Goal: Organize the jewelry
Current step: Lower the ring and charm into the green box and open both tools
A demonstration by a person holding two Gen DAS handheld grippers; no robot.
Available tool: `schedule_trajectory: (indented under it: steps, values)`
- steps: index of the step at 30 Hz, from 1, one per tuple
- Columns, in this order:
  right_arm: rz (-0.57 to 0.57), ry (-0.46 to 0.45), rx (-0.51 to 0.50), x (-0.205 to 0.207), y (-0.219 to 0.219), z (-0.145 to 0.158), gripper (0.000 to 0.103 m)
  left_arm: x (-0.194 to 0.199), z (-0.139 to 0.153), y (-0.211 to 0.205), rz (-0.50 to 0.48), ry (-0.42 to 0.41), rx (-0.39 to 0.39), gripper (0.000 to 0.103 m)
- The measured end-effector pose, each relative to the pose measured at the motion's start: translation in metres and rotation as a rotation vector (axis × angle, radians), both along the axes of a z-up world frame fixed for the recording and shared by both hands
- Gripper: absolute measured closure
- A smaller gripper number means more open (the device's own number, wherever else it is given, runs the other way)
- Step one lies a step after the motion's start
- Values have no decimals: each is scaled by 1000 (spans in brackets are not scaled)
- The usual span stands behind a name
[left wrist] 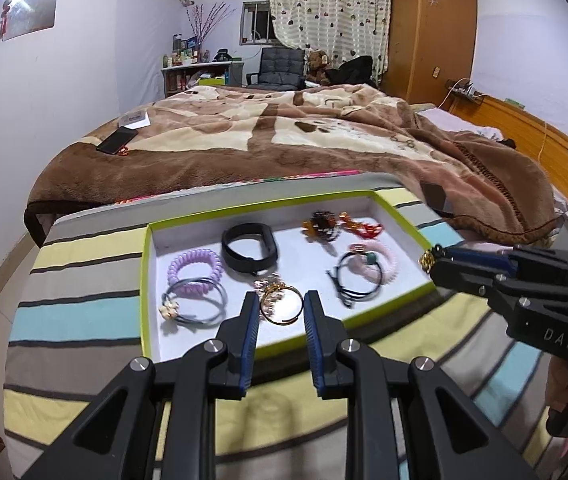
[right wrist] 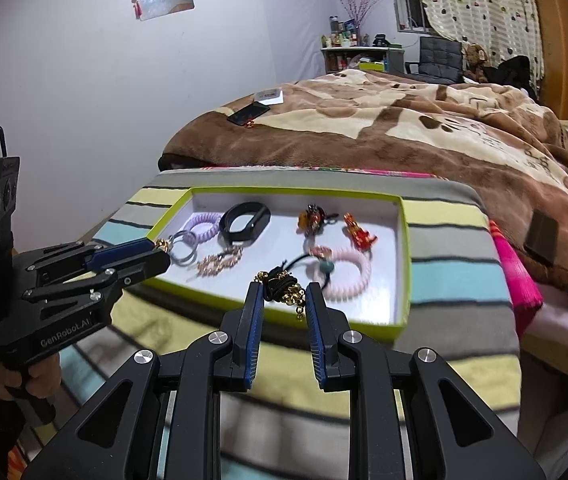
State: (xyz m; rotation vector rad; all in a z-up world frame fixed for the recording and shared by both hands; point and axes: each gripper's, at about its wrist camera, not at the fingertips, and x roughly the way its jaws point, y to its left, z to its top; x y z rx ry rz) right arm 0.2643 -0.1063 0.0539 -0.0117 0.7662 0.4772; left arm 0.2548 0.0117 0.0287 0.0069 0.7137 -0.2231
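Note:
A white tray with a green rim [left wrist: 147, 280] [right wrist: 404, 264] lies on a striped cushion. In it are a purple coil hair tie [left wrist: 195, 266], a black band [left wrist: 248, 252], a pink coil tie [right wrist: 350, 270], an amber clip [right wrist: 312, 218] and a red charm [right wrist: 358, 234]. My left gripper [left wrist: 280, 300] is over the tray's near edge, its jaws on either side of a gold ring [left wrist: 281, 304]. My right gripper [right wrist: 281, 292] holds a black cord bracelet with gold beads [right wrist: 284, 284] at the tray's near rim; it also shows in the left wrist view [left wrist: 428, 260].
The striped cushion [left wrist: 83, 312] sits at the foot of a bed with a brown blanket [left wrist: 284, 136]. A phone [left wrist: 117, 140] and a white box [left wrist: 135, 120] lie on the blanket. A pink cloth [right wrist: 518, 276] lies right of the cushion.

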Motion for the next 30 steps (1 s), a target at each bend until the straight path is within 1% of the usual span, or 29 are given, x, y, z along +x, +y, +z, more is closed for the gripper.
schedule_trajectory:
  steps: [5, 16, 22, 24, 27, 30]
  values:
    - [18, 20, -18, 26, 17, -10, 81, 15, -11, 10, 13, 23, 15, 79]
    - [27, 79, -35, 64, 37, -36, 81, 32, -33, 19, 9, 76, 21, 79]
    - [24, 98, -47, 76, 44, -46, 81, 37, -41, 22, 22, 105, 32, 79]
    - [24, 104, -51, 78, 46, -49, 81, 37, -41, 23, 21, 108, 21, 79]
    - [30, 121, -63, 80, 50, -54, 81, 39, -42, 24, 24, 109, 25, 79]
    - [33, 119, -70, 81, 52, -56, 81, 39, -42, 24, 23, 111, 18, 79]
